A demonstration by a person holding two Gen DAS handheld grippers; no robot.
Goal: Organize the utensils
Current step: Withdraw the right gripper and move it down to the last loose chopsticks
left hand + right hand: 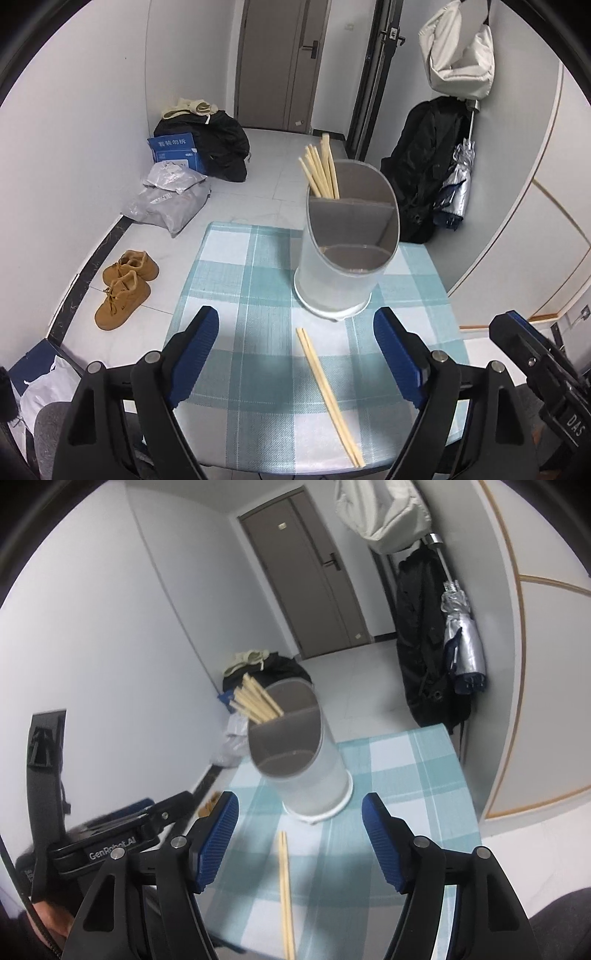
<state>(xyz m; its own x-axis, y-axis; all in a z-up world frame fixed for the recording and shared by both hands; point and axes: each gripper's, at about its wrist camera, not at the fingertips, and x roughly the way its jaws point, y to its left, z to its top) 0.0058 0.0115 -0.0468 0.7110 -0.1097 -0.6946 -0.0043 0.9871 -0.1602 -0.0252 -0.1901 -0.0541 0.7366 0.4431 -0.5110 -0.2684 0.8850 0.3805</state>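
A pale grey utensil holder (345, 254) (301, 760) with inner dividers stands on the checked tablecloth (243, 266) (413, 771). Several wooden chopsticks (320, 171) (255, 703) stick up from its far compartment. One pair of chopsticks (328, 395) (285, 890) lies flat on the cloth in front of the holder. My left gripper (295, 350) hangs open above the near end of the table, the loose pair between and below its blue pads. My right gripper (301, 834) is open too, over the same pair, nothing pressed between its fingers. The right gripper's body (535, 365) shows at the lower right of the left wrist view.
The small table ends close on every side. On the floor lie brown shoes (125, 288), grey parcels (170, 199), a blue box (177, 151) and a black bag (218, 144). A black coat (424, 166), a folded umbrella (458, 181) and a white bag (458, 51) hang at the right.
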